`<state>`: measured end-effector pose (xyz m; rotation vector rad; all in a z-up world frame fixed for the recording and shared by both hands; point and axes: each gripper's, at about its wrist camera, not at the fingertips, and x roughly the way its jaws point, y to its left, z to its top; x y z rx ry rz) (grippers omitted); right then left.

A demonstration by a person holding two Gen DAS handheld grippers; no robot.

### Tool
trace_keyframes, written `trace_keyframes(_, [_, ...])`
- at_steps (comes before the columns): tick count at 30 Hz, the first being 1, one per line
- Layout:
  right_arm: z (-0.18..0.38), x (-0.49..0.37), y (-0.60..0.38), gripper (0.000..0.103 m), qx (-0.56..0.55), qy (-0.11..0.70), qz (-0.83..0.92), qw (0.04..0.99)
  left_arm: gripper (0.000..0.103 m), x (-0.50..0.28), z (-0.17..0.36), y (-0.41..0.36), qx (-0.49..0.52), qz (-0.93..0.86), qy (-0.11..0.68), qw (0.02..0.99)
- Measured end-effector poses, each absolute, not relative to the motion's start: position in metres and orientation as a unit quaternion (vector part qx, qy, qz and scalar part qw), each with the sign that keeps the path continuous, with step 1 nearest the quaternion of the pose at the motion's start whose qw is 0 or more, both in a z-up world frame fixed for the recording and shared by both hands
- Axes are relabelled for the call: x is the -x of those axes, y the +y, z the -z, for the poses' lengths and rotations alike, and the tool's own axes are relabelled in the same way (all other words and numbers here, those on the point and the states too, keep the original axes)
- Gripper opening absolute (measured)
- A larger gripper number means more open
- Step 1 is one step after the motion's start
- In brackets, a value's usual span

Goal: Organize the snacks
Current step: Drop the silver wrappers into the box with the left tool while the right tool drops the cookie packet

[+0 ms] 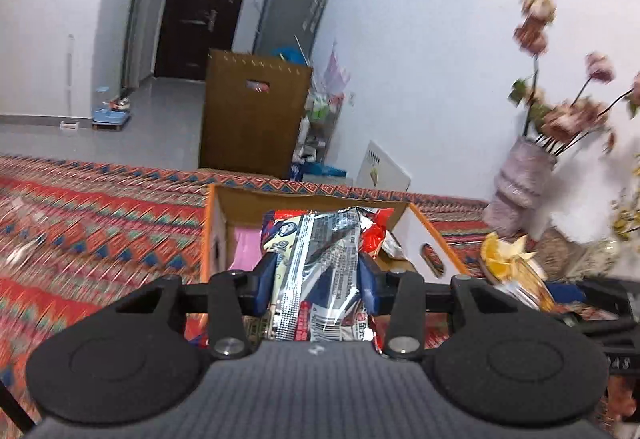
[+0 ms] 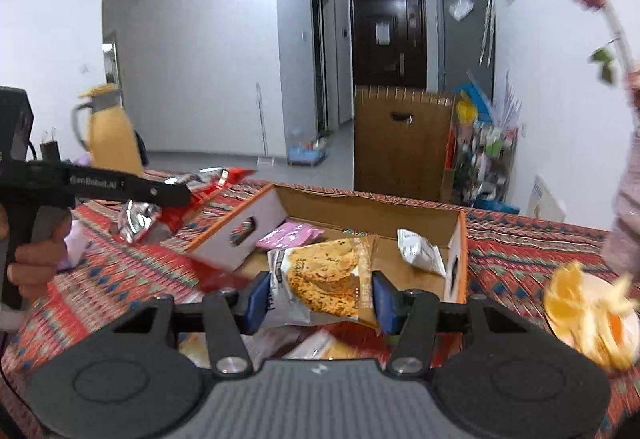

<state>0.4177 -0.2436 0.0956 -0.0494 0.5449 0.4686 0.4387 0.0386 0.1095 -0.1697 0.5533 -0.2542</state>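
Crinkly foil snack packet (image 1: 320, 259); open cardboard box (image 1: 304, 201).

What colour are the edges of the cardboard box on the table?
Orange trim on the cardboard box, clearest in the right wrist view.

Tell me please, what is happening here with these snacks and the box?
A person holds a gripper in each hand. The left gripper is shut on a silver snack packet, and the right gripper is shut on a cookie packet. Both hang near an open cardboard box on the patterned tablecloth, which already contains a few packets.
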Motion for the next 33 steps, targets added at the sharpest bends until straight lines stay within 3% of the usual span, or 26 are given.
trace_keyframes(9, [-0.043, -0.613, -0.2, 0.053, 0.045, 0.373, -0.182, 0.909, 0.043, -0.583, -0.06, -0.002, 0.066, 0.081, 0.344, 0.933])
trace_keyframes(11, [-0.023, -0.642, -0.193, 0.058, 0.045, 0.397, -0.177, 0.899, 0.043, -0.599, -0.05, -0.008, 0.072, 0.077, 0.35, 0.931])
trace_keyframes(12, [-0.013, -0.654, -0.192, 0.065, 0.039, 0.406, -0.164, 0.898, 0.043, -0.607, -0.046, -0.013, 0.071, 0.079, 0.353, 0.93])
trace_keyframes(15, [0.005, -0.679, -0.197, 0.068, -0.002, 0.44, -0.115, 0.89, 0.045, -0.624, -0.034, -0.015, 0.082, 0.073, 0.372, 0.922])
trace_keyframes(21, [-0.021, -0.649, -0.207, 0.073, -0.01, 0.41, -0.147, 0.9, 0.064, -0.61, -0.048, -0.011, 0.075, 0.112, 0.348, 0.928])
trace_keyframes(26, [-0.066, -0.606, -0.226, 0.077, 0.025, 0.367, -0.145, 0.919, 0.069, -0.571, -0.089, 0.008, 0.064, 0.113, 0.31, 0.942])
trace_keyframes(33, [-0.108, -0.498, -0.253, 0.087, 0.036, 0.319, -0.16, 0.934, 0.083, -0.462, -0.133, 0.023, 0.028, 0.141, 0.276, 0.95])
